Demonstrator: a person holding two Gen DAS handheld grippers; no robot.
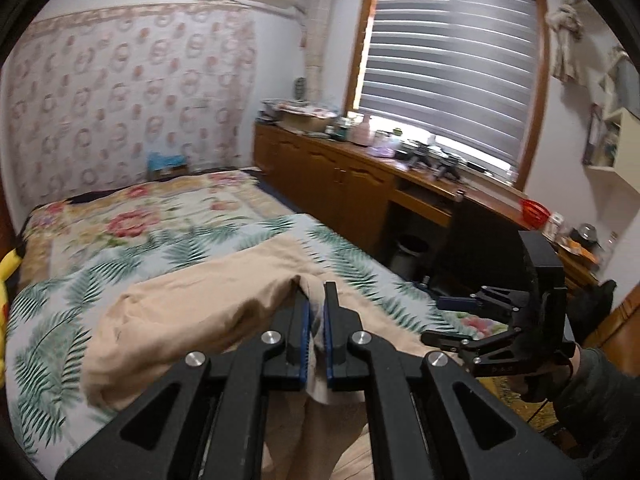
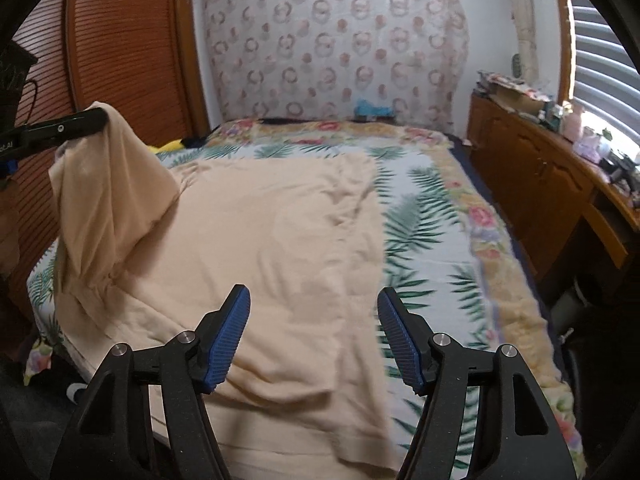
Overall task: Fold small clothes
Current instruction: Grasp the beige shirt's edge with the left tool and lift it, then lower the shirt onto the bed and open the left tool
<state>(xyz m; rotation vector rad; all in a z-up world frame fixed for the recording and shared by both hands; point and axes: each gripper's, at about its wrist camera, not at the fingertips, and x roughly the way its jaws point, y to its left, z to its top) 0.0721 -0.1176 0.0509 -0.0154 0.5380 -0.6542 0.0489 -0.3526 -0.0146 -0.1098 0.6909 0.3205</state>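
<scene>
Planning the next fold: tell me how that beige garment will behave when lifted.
Probably floppy: the beige garment hangs in limp folds from the left gripper. Likely light, since one pinched corner holds it up. The rest should drag across the bedspread.

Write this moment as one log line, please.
left gripper: shut on beige garment, corner lifted | right gripper: open above it | bed

Beige garment (image 2: 280,220), plain. Bed cover (image 2: 432,232) white with green fern leaves, pink-flower yellow border. Black left gripper (image 1: 316,312) and right gripper (image 2: 314,336), blue ribbed pads (image 2: 228,340). Wallpaper (image 2: 340,48) pink ring pattern. Brown wood cabinet (image 1: 332,184). Grey striped blind (image 1: 452,64).
</scene>
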